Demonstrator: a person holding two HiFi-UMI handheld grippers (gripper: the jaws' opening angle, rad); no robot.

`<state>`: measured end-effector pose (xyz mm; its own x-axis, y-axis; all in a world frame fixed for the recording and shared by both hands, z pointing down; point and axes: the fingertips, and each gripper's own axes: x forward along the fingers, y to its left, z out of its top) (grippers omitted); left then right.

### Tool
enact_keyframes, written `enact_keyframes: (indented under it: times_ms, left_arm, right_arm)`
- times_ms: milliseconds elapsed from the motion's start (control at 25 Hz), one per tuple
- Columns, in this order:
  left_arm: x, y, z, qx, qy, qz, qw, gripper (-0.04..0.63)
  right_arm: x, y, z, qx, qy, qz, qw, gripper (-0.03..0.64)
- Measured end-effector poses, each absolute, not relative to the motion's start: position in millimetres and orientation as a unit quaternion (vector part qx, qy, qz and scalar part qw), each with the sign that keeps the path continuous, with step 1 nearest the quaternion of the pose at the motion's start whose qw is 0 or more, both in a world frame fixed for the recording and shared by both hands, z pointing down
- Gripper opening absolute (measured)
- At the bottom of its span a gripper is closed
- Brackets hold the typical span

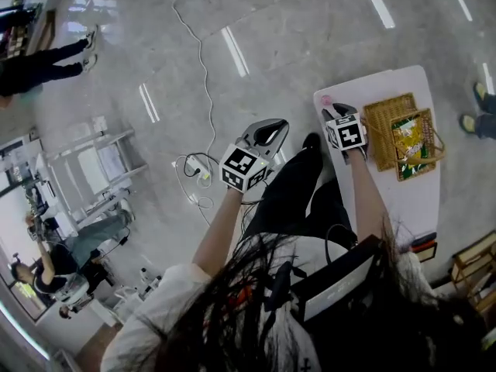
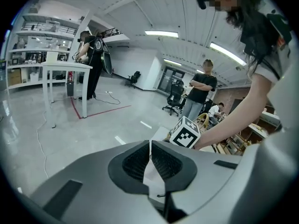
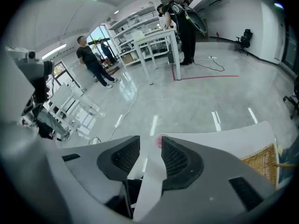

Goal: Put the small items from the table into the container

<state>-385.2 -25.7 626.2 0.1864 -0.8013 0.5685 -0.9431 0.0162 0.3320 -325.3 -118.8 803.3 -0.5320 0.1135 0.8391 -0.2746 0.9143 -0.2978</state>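
Both tongs are empty: my right tongs [image 1: 339, 115] stand jaws apart over the white table [image 1: 403, 200] at the frame's right, my left tongs [image 1: 266, 134], tips together, hover off its left edge. A small pink item [image 1: 326, 99] lies at the table's upper corner just beyond the right jaws, left of the wicker basket [image 1: 387, 103].

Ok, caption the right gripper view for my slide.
Open right tongs aimed at a small pink item on the white table, wicker basket alongside.
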Motion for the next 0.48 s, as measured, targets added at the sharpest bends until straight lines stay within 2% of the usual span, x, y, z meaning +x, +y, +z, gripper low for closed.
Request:
enact_keyframes:
  times_ms: [440, 480]
  left_arm:
    - [-427.4, -8.7, 646.5, 0.666, -0.647, 0.114, 0.353, 0.006]
    - [-429.2, -5.0, 647.5, 0.663, -0.648, 0.115, 0.356, 0.006]
  right_arm:
    - [-342.8, -130.4, 858.3, 0.069, -0.812, 0.170, 0.554, 0.146]
    - [-343.6, -130.6, 858.8, 0.072, -0.810, 0.171, 0.556, 0.119]
